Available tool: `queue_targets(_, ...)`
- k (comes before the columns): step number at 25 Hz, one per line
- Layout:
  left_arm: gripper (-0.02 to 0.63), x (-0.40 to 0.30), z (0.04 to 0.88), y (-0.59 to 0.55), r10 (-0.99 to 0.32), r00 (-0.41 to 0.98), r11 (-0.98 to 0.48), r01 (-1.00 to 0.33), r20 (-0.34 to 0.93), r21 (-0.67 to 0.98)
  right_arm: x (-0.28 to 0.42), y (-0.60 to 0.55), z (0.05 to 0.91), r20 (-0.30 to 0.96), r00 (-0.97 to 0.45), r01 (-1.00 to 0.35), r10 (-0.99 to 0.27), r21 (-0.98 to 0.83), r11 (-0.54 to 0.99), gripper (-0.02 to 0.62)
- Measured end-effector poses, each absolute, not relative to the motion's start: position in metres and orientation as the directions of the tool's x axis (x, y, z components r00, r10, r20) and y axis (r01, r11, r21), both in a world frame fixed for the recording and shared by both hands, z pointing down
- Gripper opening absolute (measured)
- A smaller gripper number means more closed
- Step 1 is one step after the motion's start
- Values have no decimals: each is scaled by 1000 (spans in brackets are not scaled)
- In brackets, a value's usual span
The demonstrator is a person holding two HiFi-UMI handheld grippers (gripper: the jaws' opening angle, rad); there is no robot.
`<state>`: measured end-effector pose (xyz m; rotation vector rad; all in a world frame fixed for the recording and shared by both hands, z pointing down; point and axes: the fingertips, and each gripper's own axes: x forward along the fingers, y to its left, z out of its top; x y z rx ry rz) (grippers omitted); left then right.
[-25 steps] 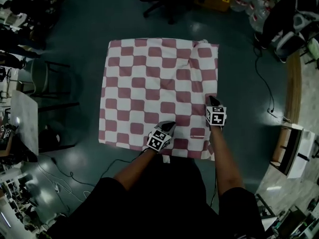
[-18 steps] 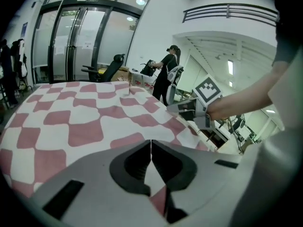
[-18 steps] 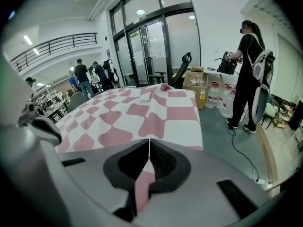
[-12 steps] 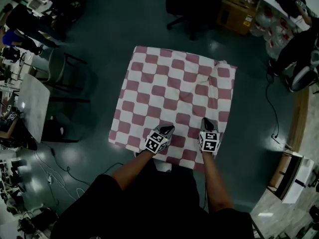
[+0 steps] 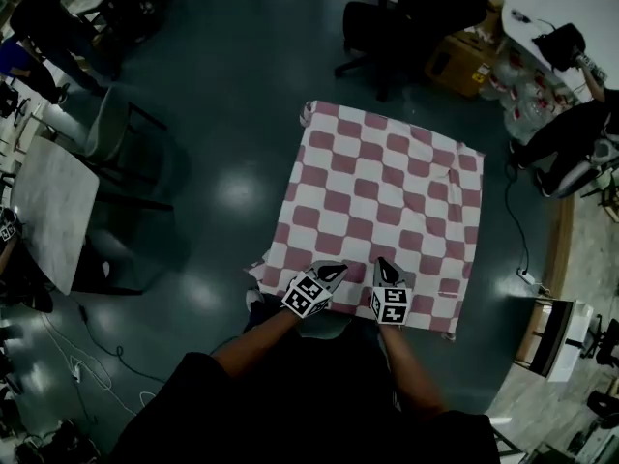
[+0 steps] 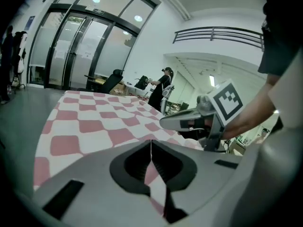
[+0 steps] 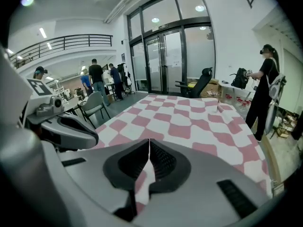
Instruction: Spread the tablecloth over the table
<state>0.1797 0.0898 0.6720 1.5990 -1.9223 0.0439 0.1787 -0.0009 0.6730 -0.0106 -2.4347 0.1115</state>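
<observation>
At the near edge, my left tool and right tool both pinch the tablecloth, which looks mostly spread; only rumpled corners need straightening.

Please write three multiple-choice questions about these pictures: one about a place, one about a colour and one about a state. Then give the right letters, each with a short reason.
1. Where on the tablecloth are the left gripper and the right gripper?
A. at the edge nearest the person
B. at the far edge
C. in the middle

2. What colours does the tablecloth have?
A. blue and yellow
B. red and white
C. plain green

3. In what state is the right gripper?
A. open and empty
B. shut on the tablecloth
C. shut on a cable

Answers:
1 A: the head view shows both grippers at the near edge, just in front of the person.
2 B: every view shows red and white checks.
3 B: the right gripper view shows the jaws together with cloth pinched between them.
</observation>
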Motion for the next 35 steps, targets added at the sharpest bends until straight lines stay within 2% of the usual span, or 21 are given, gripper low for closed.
queue_targets(5,17,146,673,212,-882,-5,193,-916,471,351,175,107,673,643,-762,-201,-79,-118,972,18)
queue_targets(9,17,108,662,261,-888,-7,215,-890,461,401,160,156,660,646,-758,-205,-93,-101,973,18)
queue_targets(12,17,82,655,265,-889,-9,222,-884,457,412,140,156,650,627,-773,-209,-99,-105,972,18)
queue_targets(17,17,38,648,232,-878,-9,203,-912,478,355,106,129,649,596,-791,-307,-138,-192,932,17)
queue_targets(23,17,-10,624,189,-888,28,139,-935,458,326,67,118,632,558,-806,-372,-200,-214,903,17)
queue_targets(26,17,-31,630,180,-887,101,75,-931,451,357,52,109,634,546,-791,-447,-275,-210,870,17)
queue_targets(29,17,-49,645,180,-862,230,-43,-921,452,387,39,100,641,554,-743,-549,-375,-185,815,17)
queue_targets(35,17,-76,660,212,-722,520,-305,-831,457,464,13,131,643,613,-599,-720,-516,-130,681,17)
